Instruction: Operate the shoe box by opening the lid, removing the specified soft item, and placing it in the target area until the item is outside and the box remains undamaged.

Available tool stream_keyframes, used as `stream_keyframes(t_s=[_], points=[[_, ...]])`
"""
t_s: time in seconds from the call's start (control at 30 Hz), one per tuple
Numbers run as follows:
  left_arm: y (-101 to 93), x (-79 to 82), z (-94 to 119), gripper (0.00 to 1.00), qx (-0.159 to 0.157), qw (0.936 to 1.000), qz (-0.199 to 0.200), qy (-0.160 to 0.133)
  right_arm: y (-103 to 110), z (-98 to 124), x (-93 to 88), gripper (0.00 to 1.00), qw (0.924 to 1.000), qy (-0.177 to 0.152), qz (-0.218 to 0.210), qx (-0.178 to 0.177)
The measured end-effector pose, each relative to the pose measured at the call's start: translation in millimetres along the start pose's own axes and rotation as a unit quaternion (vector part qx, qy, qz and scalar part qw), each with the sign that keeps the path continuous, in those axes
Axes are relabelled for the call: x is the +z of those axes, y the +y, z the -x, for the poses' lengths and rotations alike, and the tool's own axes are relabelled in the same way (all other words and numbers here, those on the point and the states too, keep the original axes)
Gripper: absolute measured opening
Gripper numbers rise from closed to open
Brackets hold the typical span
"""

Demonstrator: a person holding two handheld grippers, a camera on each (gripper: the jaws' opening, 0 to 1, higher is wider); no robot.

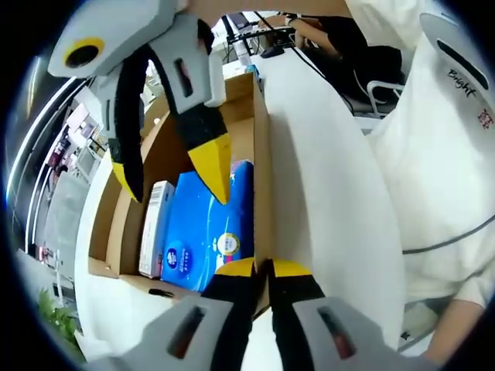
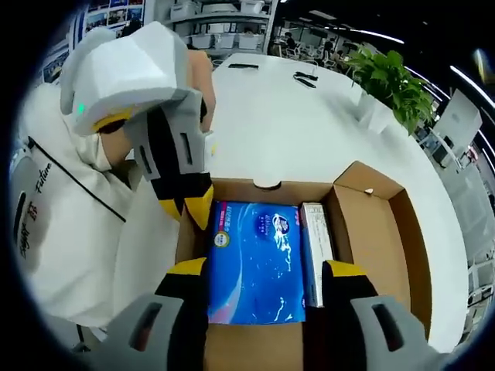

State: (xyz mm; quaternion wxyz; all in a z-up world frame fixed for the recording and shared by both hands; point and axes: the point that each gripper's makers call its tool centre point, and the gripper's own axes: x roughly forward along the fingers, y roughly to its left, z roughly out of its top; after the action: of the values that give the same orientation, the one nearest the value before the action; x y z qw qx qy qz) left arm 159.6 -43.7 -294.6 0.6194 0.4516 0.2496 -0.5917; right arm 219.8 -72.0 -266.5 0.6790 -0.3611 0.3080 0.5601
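An open cardboard shoe box lies on a white table, its lid folded out flat. Inside lie a soft blue packet and a narrow white carton beside it. My right gripper is open, its jaws spread wide over the blue packet and the carton. In the left gripper view it hangs as the right gripper above the blue packet. My left gripper is shut on the box's side wall. The left gripper pinches that wall at the box's left side.
A person in white clothing stands right beside the box's gripped side. A potted plant stands at the table's far right, and dark cables lie at its far end. Bare tabletop stretches beyond the box.
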Motion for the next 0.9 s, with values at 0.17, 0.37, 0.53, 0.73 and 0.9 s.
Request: stream_keyframes(t_s=[0.17, 0.37, 0.53, 0.73, 0.9], points=[[0.0, -0.1, 0, 0.05, 0.000, 1.0000, -0.001, -0.001, 5, -13, -5.1, 0.60, 0.9998, 0.015, -0.002, 0.016], [0.1, -0.2, 0, 0.05, 0.000, 1.0000, 0.002, -0.001, 5, -21, -7.8, 0.61, 0.9994, 0.027, -0.001, 0.023], [0.4, -0.5, 0, 0.05, 0.000, 1.0000, 0.001, -0.002, 8, -29, -10.8, 0.62, 0.9984, 0.041, 0.002, 0.039], [0.8, -0.6, 0, 0.05, 0.000, 1.0000, 0.002, -0.004, 9, -31, -17.1, 0.63, 0.9973, 0.058, 0.010, 0.044], [0.8, -0.5, 0, 0.05, 0.001, 1.0000, 0.002, -0.004, 8, -32, -18.4, 0.63, 0.9972, 0.060, 0.007, 0.045]])
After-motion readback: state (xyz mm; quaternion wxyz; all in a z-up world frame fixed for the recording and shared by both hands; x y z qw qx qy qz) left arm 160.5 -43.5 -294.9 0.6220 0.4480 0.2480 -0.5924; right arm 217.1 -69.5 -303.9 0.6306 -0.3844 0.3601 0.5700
